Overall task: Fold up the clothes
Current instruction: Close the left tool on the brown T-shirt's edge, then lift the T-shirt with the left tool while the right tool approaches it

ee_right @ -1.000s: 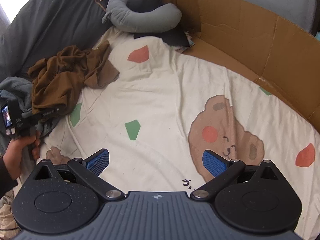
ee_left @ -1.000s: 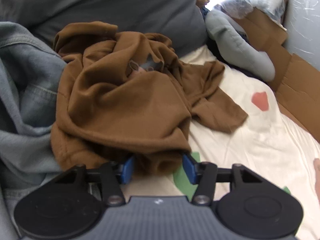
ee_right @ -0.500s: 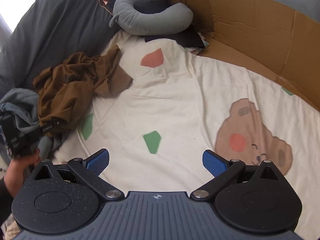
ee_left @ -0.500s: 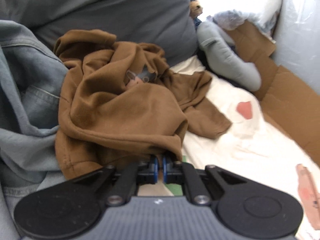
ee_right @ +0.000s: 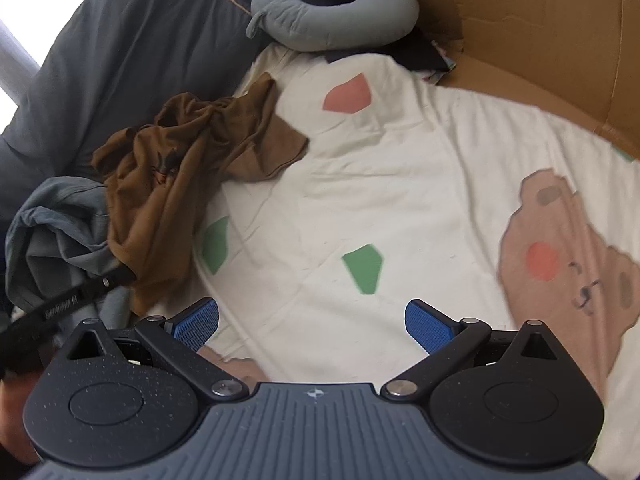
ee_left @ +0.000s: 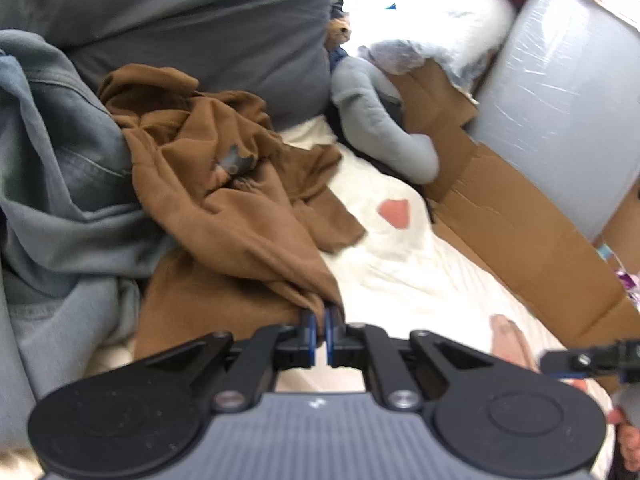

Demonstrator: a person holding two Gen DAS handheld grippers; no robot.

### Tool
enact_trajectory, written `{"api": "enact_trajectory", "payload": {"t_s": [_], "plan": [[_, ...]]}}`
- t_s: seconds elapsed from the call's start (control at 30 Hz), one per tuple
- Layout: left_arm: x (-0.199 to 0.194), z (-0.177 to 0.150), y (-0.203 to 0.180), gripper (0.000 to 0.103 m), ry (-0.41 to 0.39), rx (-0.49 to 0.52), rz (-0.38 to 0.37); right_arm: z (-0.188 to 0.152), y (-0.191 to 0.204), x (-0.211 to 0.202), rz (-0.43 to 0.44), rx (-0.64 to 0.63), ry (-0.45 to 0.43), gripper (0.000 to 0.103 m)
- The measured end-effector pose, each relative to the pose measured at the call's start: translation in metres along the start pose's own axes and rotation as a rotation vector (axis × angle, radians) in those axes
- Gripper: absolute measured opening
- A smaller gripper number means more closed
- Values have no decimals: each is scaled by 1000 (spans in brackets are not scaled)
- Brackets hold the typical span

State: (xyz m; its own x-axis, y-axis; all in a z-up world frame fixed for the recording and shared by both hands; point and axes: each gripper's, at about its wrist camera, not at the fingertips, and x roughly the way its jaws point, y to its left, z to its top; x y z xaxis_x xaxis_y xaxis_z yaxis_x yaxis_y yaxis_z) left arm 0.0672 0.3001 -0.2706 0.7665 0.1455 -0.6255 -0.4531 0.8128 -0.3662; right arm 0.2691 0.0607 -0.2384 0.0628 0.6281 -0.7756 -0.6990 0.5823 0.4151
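Item: brown garment (ee_left: 224, 208). Condition: crumpled, unfolded, creased into a heap with one sleeve or flap trailing onto the bedsheet (ee_left: 400, 272). Location: directly ahead of the left gripper (ee_left: 320, 334), its near edge drawn into a bunch that runs straight into the jaws.

Left gripper: jaws pressed together on that bunched hem of the brown garment, blue pads nearly meeting with fabric pinched between them. The cloth fans out and away from the grip toward the heap.

Right gripper (ee_right: 312, 324): jaws spread wide, nothing between them; only bare sheet lies ahead of it. The brown garment sits well off to its upper left.

Adjacent stock: denim garment (ee_left: 52, 168), also rumpled, touching the brown garment on the side left of the left gripper. Not yet handled, as far as can be judged.

Surroundings, outward: dark grey cushion (ee_left: 192, 24) behind the heap; grey neck pillow (ee_right: 332, 16) farther ahead; cardboard (ee_right: 540, 28) walling the far side beyond the right gripper.

Progress, assessed: very early. One garment is gripped at its edge; no fold is visible anywhere. Remaining, by judgement: draw the brown garment onto the open sheet, spread it flat, fold it, then treat the denim garment likewise. No folded stack is in view.
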Motion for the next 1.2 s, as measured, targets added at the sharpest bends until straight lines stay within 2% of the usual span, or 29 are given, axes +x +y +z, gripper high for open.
{"api": "enact_trajectory", "payload": {"t_s": [0.27,0.5,0.87,1.03,1.2], "plan": [[-14,-18,-16,4,41,-17,-88,-11,16,13,124,108,22,103],[-31,-34,-26,4,88,-24,-173,-17,26,28,179,174,45,103],[-89,-41,-16,4,182,-21,-216,-25,27,52,189,198,67,103],[-110,-49,-22,4,246,-13,-271,-28,26,52,193,212,66,103],[-121,-61,-24,4,280,-60,-319,-35,26,51,199,238,76,103]]}}
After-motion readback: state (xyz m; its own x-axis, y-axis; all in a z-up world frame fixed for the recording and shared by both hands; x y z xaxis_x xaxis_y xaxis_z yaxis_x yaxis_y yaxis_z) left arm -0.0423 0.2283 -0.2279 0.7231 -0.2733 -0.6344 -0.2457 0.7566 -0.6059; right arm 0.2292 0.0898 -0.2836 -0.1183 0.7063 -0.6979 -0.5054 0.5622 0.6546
